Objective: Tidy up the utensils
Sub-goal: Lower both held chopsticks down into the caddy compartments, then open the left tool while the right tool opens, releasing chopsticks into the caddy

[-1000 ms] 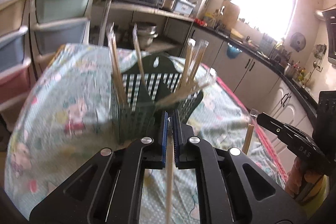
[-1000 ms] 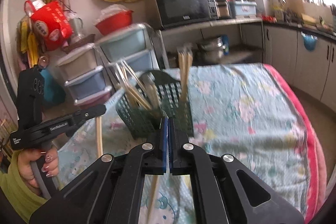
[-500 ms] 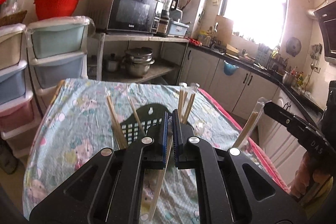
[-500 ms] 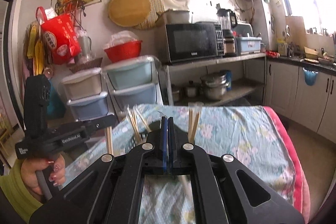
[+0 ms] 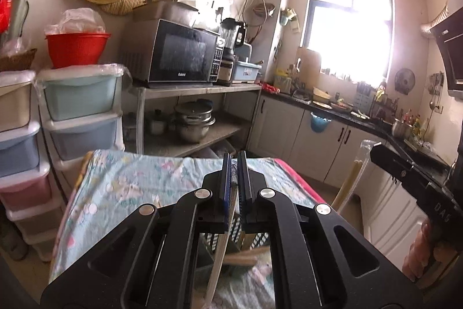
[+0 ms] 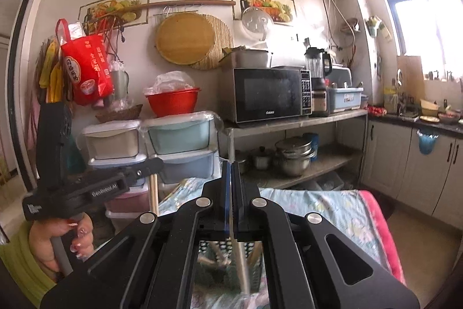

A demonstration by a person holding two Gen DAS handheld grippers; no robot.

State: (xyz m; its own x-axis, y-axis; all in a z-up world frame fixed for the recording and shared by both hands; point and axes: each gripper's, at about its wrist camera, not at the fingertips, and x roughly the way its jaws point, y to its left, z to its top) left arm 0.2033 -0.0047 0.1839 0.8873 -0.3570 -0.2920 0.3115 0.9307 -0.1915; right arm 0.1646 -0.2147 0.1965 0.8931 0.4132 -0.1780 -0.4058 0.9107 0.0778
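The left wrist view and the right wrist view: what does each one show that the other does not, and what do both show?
Only the left wrist view shows the range hood and the right gripper from outside, jaws shut on a wrapped chopstick.

Only the right wrist view shows the red bag on the wall and the left gripper from outside, shut on a chopstick.

Both show the microwave, the red bowl, the patterned tablecloth and the dark green basket below the jaws.
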